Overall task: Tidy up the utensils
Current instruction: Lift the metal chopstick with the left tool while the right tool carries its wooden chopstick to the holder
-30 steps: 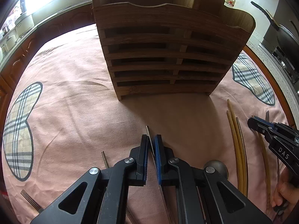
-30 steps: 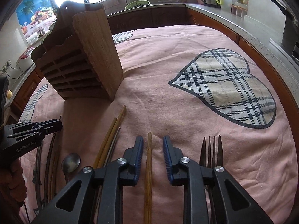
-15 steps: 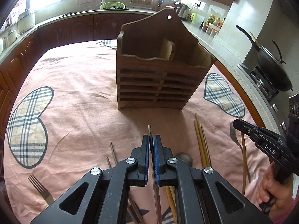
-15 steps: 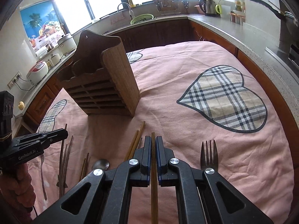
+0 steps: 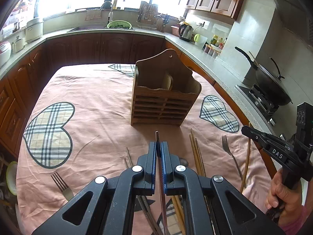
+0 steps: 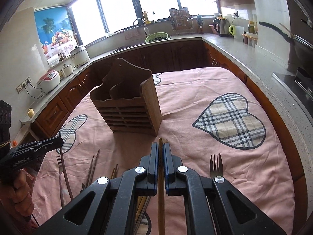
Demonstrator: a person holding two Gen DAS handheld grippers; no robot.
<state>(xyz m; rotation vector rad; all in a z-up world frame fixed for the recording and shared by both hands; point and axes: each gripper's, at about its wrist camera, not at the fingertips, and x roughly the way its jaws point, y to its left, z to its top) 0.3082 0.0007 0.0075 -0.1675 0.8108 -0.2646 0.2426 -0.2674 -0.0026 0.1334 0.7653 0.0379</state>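
Observation:
A slatted wooden utensil holder point(image 5: 164, 101) point(image 6: 127, 107) stands upright on the pink cloth. In the left wrist view my left gripper point(image 5: 160, 144) is shut on a thin dark chopstick point(image 5: 157, 135), raised above the cloth in front of the holder. My right gripper point(image 6: 160, 145) is shut on a light wooden chopstick point(image 6: 160, 142), also lifted, near the holder's right corner. Each gripper shows in the other's view: the right gripper point(image 5: 254, 135) with its chopstick point(image 5: 247, 156), the left gripper point(image 6: 49, 143) with its own. Loose chopsticks point(image 5: 197, 156) and forks point(image 5: 228, 148) point(image 6: 215, 164) lie below.
The pink cloth point(image 5: 93, 105) with plaid hearts covers the table. Another fork point(image 5: 60, 184) lies at the front left, and a spoon point(image 5: 183, 161) peeks out behind my left fingers. Counters ring the table, with a wok point(image 5: 272, 86) on the stove at right.
Both grippers have risen and drawn back from the cloth, each lifting a chopstick. The right jaws, open around their chopstick a second ago, have shut on it. The holder looks farther away.

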